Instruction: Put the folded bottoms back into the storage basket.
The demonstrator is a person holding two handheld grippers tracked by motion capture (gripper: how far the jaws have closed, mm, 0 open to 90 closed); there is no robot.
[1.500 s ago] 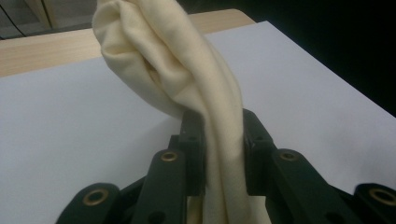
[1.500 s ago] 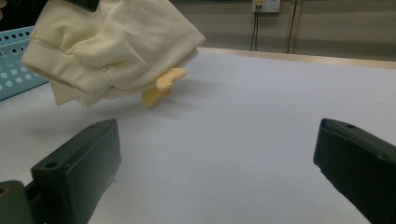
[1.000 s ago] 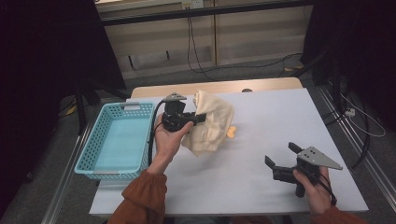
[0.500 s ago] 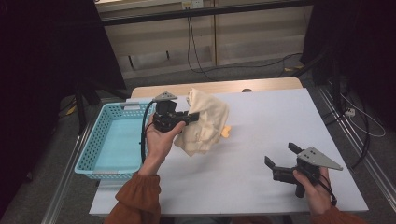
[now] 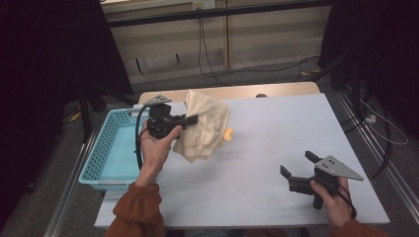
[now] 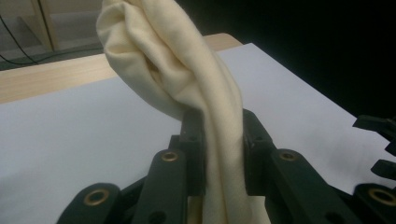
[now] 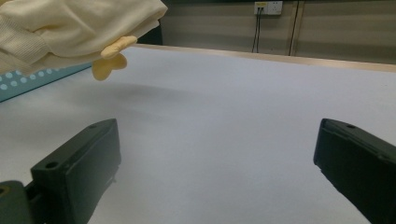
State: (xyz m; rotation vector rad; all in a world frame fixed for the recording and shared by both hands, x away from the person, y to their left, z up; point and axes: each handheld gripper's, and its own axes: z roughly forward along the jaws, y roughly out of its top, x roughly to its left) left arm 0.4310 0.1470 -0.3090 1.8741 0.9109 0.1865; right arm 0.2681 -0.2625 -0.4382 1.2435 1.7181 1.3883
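A cream cloth garment (image 5: 205, 126) hangs above the white table (image 5: 276, 133), pinched in my left gripper (image 5: 193, 118) beside the basket. The left gripper view has its two black jaws shut on a bunched fold of the cloth (image 6: 187, 79). A small yellow-orange tag (image 5: 228, 134) dangles from the cloth's right edge. My right gripper (image 5: 295, 165) rests near the table's front right, open, with nothing between its fingers. From the right gripper view, the cloth (image 7: 70, 23) and the tag (image 7: 109, 58) float at the upper left.
A light blue plastic basket (image 5: 106, 148) stands at the table's left edge. Cables (image 5: 212, 44) trail over the floor behind the table. Dark curtains flank both sides. The table's wooden far edge (image 5: 276, 90) is visible.
My left gripper has carried the cloth leftward and a little higher, toward the basket. The right gripper has stayed put.
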